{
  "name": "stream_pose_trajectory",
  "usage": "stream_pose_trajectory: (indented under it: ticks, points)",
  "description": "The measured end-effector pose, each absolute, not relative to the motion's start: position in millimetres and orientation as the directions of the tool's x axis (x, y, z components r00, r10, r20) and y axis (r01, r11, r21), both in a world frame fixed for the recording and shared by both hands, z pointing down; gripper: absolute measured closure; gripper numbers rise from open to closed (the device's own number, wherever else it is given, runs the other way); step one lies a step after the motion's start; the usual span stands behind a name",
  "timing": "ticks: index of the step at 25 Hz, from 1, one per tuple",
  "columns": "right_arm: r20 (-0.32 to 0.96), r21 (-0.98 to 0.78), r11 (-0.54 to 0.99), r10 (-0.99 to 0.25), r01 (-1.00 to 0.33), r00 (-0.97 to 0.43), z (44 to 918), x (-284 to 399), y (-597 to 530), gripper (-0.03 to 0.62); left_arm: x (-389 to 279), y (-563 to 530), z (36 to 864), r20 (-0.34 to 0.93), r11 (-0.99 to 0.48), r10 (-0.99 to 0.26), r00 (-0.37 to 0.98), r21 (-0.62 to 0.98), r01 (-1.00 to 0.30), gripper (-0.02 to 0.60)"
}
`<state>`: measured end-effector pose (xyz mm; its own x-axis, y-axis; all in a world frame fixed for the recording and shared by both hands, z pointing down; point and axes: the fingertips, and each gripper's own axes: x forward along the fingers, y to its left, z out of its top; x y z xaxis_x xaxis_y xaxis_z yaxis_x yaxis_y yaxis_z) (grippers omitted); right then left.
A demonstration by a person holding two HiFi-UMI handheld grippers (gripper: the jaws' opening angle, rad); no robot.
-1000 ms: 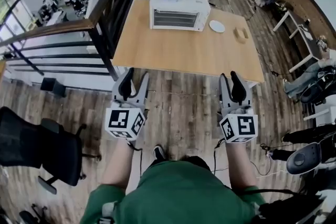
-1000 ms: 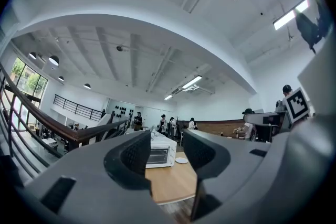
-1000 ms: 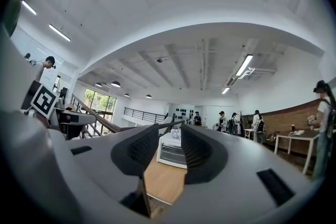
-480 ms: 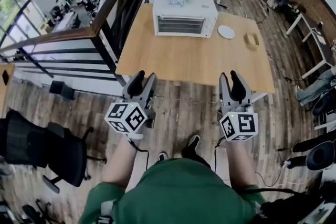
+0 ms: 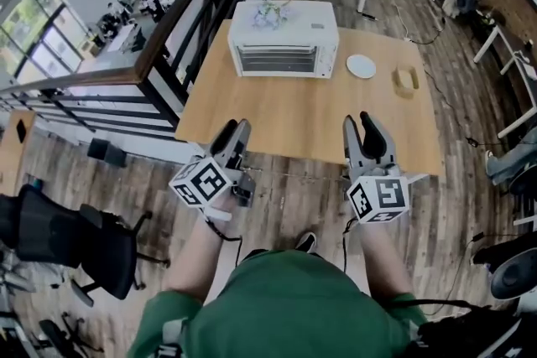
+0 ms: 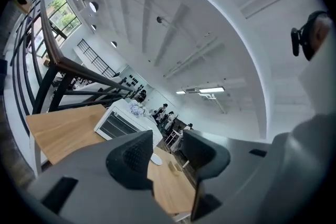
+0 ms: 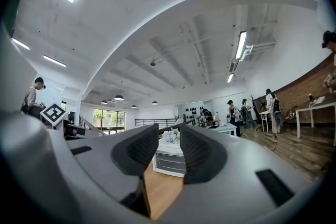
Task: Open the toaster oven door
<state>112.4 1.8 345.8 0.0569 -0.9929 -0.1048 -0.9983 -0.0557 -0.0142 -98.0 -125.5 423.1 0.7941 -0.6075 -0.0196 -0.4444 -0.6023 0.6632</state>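
The white toaster oven [image 5: 284, 39] stands at the far side of a wooden table [image 5: 294, 109], its glass door closed. A small bunch of flowers [image 5: 270, 11] lies on its top. My left gripper [image 5: 235, 131] hovers open at the table's near left edge, far short of the oven. My right gripper [image 5: 358, 124] is open too, over the near right edge. In the left gripper view the oven [image 6: 122, 122] sits left of the empty left gripper [image 6: 167, 147]. In the right gripper view the oven [image 7: 169, 159] shows between the spread fingers of the right gripper [image 7: 169, 145].
A white plate [image 5: 362, 66] and a small wooden holder [image 5: 406, 80] lie right of the oven. A dark railing [image 5: 168, 54] runs along the table's left side. A black office chair [image 5: 75, 239] stands at the lower left. People and desks are in the background.
The person has stepped toward the table, so oven and table appear closer. Both grippers moved forward from over the floor to the table's near edge. The left gripper has rolled.
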Motion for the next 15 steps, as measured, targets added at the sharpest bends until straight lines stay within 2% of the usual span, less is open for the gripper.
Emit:
stream_pose_trajectory:
  ticks: [7,15]
  points:
    - [-0.088,-0.028,-0.037,-0.995,-0.999,0.039,358,169,-12,0.456,-52,-150,439,-0.011,-0.503,-0.645,0.764,0.759,-0.414,0.391]
    - [-0.056,-0.045,-0.097,-0.994,-0.994,0.099,371,226,-51,0.456,-4,-221,470,-0.033,-0.372,-0.657,0.753,0.883,-0.287,0.391]
